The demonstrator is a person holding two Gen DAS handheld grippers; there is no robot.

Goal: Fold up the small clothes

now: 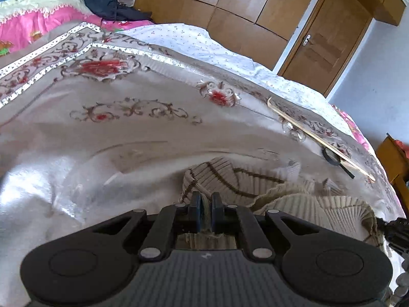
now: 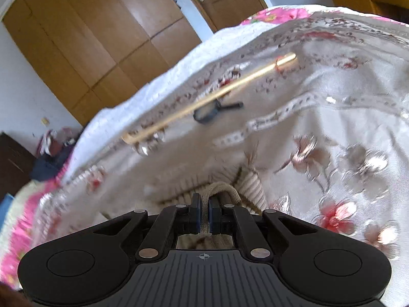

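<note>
A small beige ribbed knit garment [image 1: 294, 199] with thin brown stripes lies bunched on a shiny floral bedspread [image 1: 115, 140]. My left gripper [image 1: 205, 202] is shut on one edge of it, with cloth showing between the blue pads. In the right wrist view the same knit garment [image 2: 251, 186] bunches ahead of my right gripper [image 2: 204, 206], which is shut on a rolled edge of it. The right view is blurred.
A long wooden stick [image 1: 319, 138] and a black magnifying glass [image 1: 332, 156] lie on the bedspread beyond the garment; both also show in the right view, stick [image 2: 204, 99], magnifier [image 2: 209, 112]. Dark clothes [image 1: 110, 2] pile at the bed's far end. Wooden wardrobe [image 1: 230, 5] and door [image 1: 327, 41] stand behind.
</note>
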